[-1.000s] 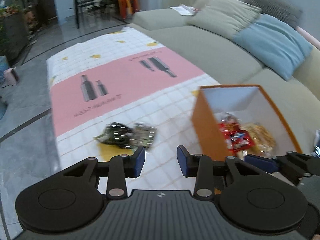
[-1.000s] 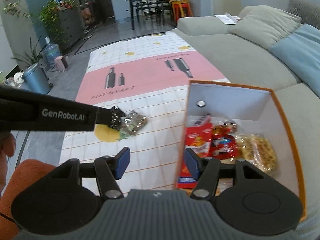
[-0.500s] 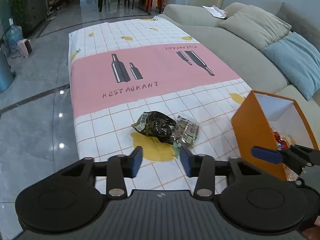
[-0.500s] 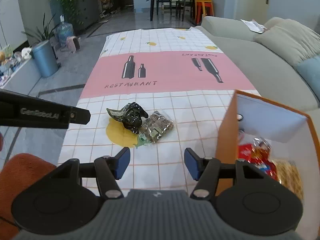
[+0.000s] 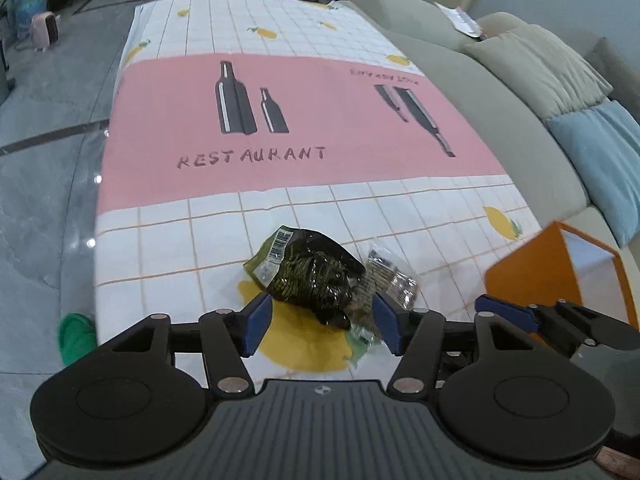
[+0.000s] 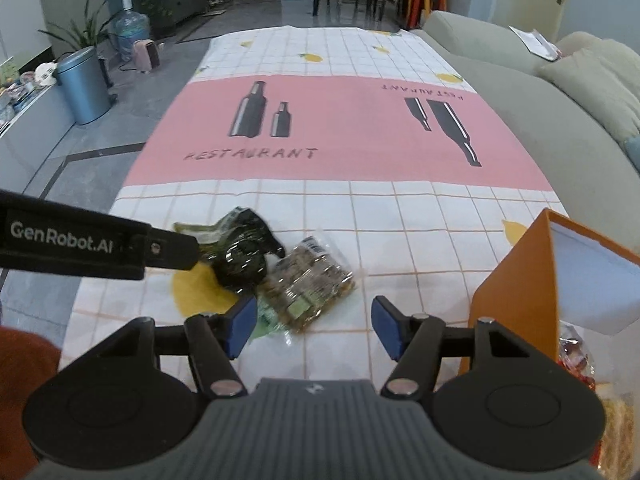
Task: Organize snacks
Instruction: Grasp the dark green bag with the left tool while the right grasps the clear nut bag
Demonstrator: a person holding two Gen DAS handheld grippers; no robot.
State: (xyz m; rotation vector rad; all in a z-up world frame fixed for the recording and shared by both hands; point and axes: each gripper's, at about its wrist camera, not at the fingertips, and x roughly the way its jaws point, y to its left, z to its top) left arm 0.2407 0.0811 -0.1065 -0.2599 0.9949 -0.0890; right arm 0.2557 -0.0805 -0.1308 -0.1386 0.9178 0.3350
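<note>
A dark green snack bag (image 5: 308, 272) lies crumpled on the tablecloth, touching a clear packet of brown snacks (image 5: 390, 276) on its right. My left gripper (image 5: 322, 330) is open just short of the green bag, its jaws standing either side of the bag's near end. In the right wrist view the green bag (image 6: 244, 256) and the clear packet (image 6: 310, 286) lie ahead and left of my open, empty right gripper (image 6: 314, 330). The orange box (image 6: 520, 296) stands at the right with snacks (image 6: 576, 356) inside.
The tablecloth (image 5: 280, 100) with a pink band covers a long low table. A grey sofa (image 5: 500, 92) with cushions runs along the right. A blue bin (image 6: 82, 84) and plants stand on the floor at far left. The left gripper's arm (image 6: 80, 240) crosses the right wrist view.
Both grippers swung left from the orange box toward the two packets on the cloth. The left gripper moved close to the green bag and its jaws opened wider.
</note>
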